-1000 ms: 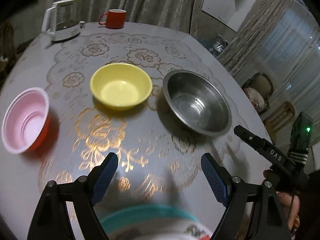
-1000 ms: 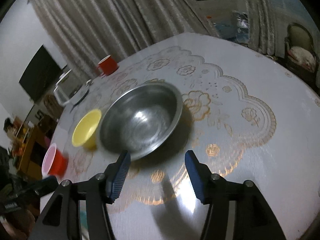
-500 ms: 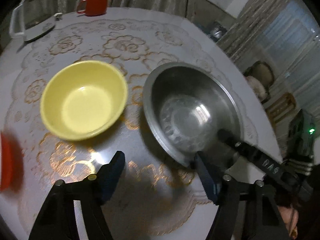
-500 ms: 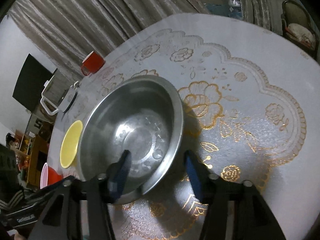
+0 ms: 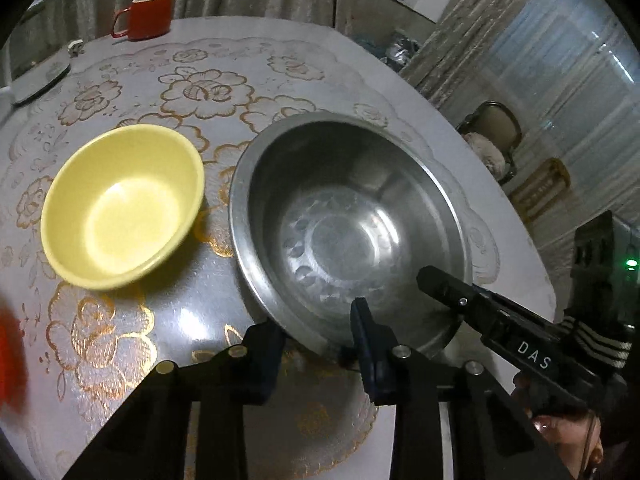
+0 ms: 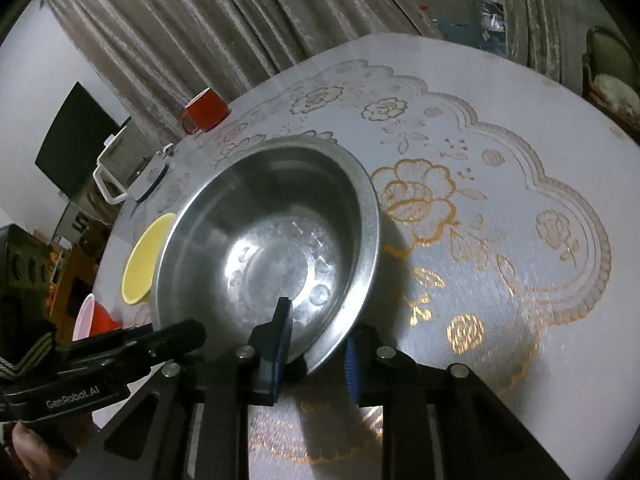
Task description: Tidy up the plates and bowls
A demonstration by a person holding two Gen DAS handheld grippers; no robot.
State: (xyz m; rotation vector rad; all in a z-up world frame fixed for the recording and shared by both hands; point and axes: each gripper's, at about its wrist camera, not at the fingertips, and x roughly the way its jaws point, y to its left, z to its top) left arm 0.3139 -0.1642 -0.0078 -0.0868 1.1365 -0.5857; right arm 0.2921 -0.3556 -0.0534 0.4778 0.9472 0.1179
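A large steel bowl [image 5: 348, 236] stands on the round table, with a yellow bowl [image 5: 120, 208] just left of it. My left gripper [image 5: 316, 340] is shut on the steel bowl's near rim, one finger inside and one outside. My right gripper [image 6: 316, 340] is shut on the same bowl [image 6: 272, 240], also straddling its near rim. The yellow bowl [image 6: 144, 260] shows behind the steel one in the right wrist view. A red bowl with a pink inside [image 6: 94, 318] sits further left, a red blur in the left wrist view [image 5: 10, 360].
A red mug [image 5: 146, 22] and a white kettle [image 6: 132, 168] stand at the table's far side. The table has a floral gold-printed cloth [image 6: 480, 220]. Curtains and chairs stand beyond the table's right edge.
Both grippers moved forward to the steel bowl and closed on its near rim. The pink-and-red bowl slid out toward the left edge of view.
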